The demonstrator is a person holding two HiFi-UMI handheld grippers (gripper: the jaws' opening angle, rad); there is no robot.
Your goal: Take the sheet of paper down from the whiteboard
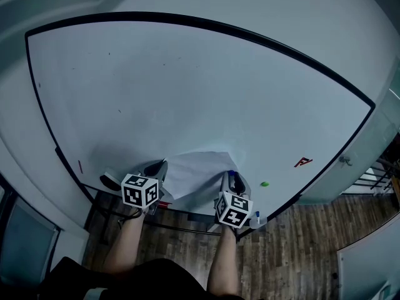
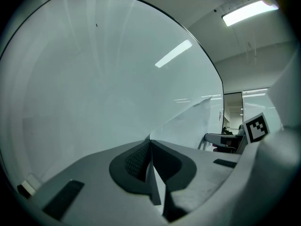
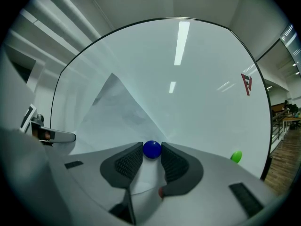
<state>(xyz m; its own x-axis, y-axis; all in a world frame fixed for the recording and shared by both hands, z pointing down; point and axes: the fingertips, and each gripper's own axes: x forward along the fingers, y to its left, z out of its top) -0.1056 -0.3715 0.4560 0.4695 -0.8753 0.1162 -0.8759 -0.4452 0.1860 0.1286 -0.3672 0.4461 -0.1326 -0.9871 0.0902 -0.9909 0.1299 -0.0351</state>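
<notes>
A large whiteboard (image 1: 187, 86) with a thin dark frame is seen from above, filling most of the head view, with a wooden floor (image 1: 312, 242) below it. A white sheet of paper (image 1: 197, 170) is seen low on the board near its bottom edge, between the two grippers, its top peaking away from the surface and its face creased. The left gripper (image 1: 157, 167) is held at the sheet's left side; in the left gripper view its jaws are pressed together on the paper's edge, with a strip of sheet (image 2: 156, 185) pinched between the dark pads. The right gripper (image 1: 231, 179) is held at the sheet's right side; in the right gripper view its jaws are drawn narrow around a round blue magnet (image 3: 151, 149), which is touched by both pads and lies on the paper. A small green magnet (image 1: 264, 184) is seen on the bare board just to the right, and a red mark (image 1: 303, 162) further right
</notes>
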